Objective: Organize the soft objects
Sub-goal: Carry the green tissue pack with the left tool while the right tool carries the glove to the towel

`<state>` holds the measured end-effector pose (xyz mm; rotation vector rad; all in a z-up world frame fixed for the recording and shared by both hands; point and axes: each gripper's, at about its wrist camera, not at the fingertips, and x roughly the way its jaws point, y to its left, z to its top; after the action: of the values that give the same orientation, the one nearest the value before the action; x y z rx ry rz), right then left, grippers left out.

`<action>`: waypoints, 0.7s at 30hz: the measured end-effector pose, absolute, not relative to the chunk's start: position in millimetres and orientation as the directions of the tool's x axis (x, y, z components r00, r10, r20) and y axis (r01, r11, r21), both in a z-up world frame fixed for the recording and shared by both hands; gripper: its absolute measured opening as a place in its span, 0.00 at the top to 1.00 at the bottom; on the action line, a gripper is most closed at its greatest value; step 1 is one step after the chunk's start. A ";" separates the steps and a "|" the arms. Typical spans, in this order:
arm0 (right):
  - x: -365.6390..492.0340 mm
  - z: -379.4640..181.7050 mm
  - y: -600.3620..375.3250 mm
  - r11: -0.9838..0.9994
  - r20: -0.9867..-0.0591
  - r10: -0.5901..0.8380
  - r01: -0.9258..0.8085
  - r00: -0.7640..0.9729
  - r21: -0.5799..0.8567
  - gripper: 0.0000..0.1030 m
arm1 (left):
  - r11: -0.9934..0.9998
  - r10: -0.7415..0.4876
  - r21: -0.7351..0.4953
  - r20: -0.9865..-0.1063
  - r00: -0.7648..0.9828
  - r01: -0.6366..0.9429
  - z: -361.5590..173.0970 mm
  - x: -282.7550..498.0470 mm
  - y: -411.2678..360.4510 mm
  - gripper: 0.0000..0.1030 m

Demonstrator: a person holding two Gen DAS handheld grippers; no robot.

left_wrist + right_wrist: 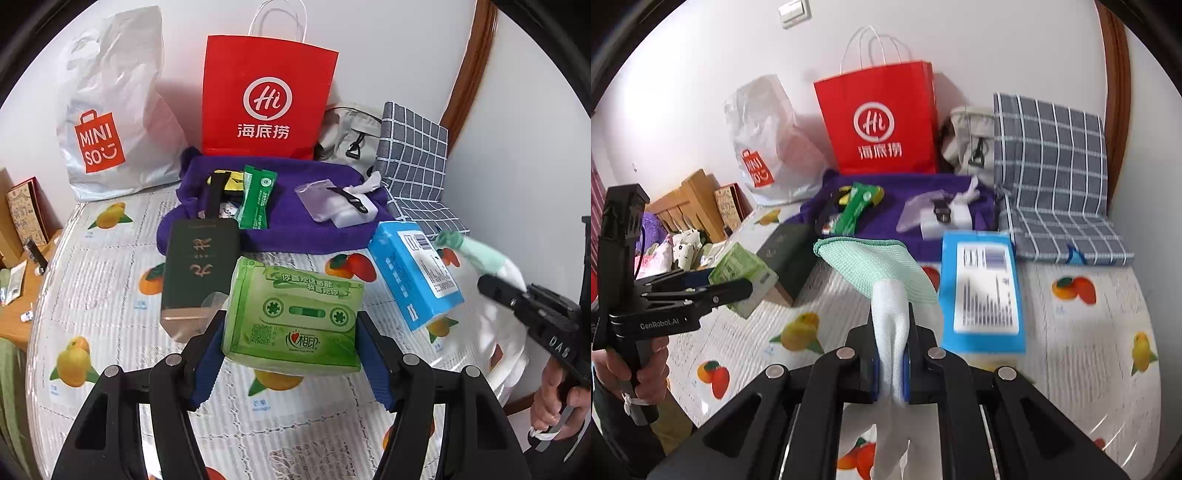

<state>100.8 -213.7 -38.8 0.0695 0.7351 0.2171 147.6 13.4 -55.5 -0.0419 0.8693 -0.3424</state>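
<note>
Both soft items are held lifted above the fruit-print bedspread [110, 295], in front of the red paper bag [267, 92] — a carrying step, it is judged. The green tissue pack [293, 314] is clamped between the left gripper [291, 354] fingers, opened to pack width; the white-and-green glove [886, 288] is pinched in the nearly closed right gripper [891, 373]. A drop-off place must next be chosen — perhaps that bag.

A red paper bag [267, 96] stands beside a white plastic bag [118, 107].
</note>
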 end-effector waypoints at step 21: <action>136.6 -10.8 -209.4 0.974 -0.634 0.225 -0.176 0.740 0.140 0.92 | 0.959 -0.282 -0.197 -0.731 0.621 0.203 -40.1 180.7 40.9 0.37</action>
<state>136.6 -209.4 -10.8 0.0720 0.7050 0.2202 180.7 40.9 -40.1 -0.0985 0.8568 -0.2794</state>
